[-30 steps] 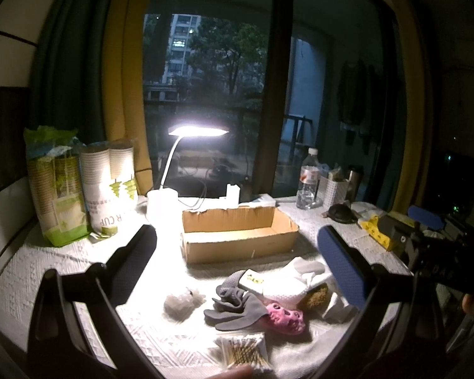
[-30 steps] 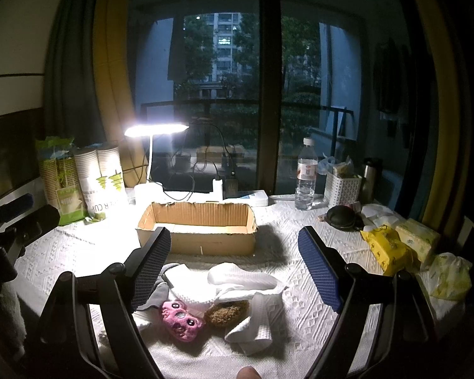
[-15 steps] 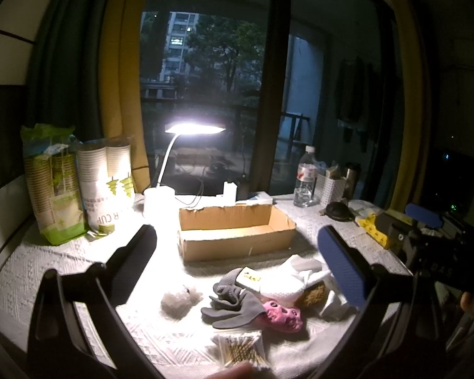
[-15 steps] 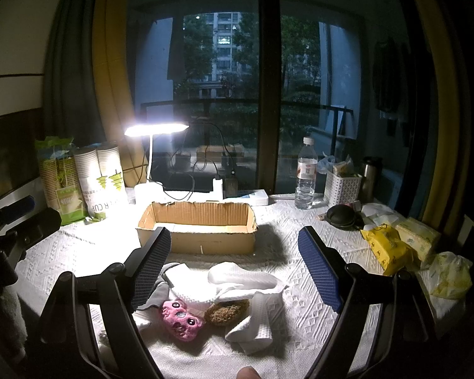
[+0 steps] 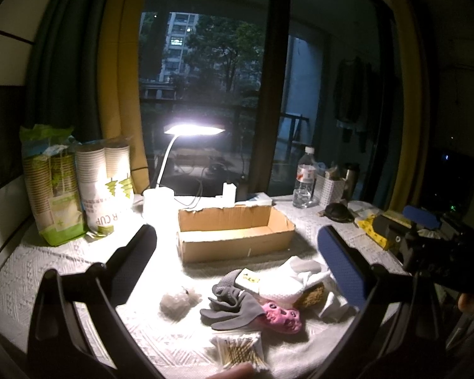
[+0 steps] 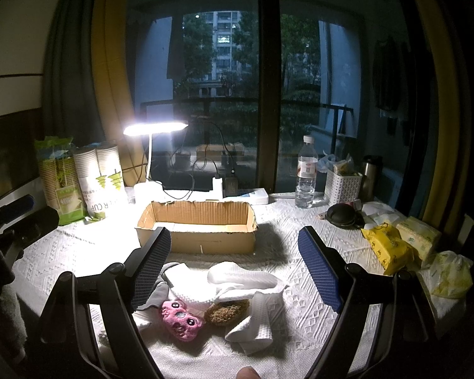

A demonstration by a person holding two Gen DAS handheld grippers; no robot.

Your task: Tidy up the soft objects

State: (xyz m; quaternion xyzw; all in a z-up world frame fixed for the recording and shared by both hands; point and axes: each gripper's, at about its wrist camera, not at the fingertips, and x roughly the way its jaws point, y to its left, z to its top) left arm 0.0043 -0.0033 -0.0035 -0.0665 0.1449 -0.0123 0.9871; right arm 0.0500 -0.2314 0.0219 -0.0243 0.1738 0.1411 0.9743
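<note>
Both grippers hang above the near edge of the table, fingers spread wide, nothing between them. Left gripper (image 5: 237,259) frames the soft pile from the left side; right gripper (image 6: 233,268) frames it from straight on.

The soft pile lies on the white textured tablecloth (image 6: 300,309), just near of the open cardboard box (image 6: 196,228), apart from it. In the pile: pink plush toy (image 6: 180,315) at the near side, brown scrub sponge (image 6: 227,311) touching its right, white towel (image 6: 243,281) draped behind and over both. Grey glove (image 5: 233,308) lies on the pile's left, overlapping the plush. A small whitish fluffy wad (image 5: 179,301) sits alone, left of the glove, not touching. Packet of cotton swabs (image 5: 238,349) lies nearest the table edge.

Box looks empty inside from both views.

Far left: bagged paper cup stacks (image 5: 106,189). Lit desk lamp (image 6: 154,128) behind the box. Water bottle (image 6: 306,173) and white basket (image 6: 343,186) far right; yellow tissue pack (image 6: 390,248) on the right edge.
</note>
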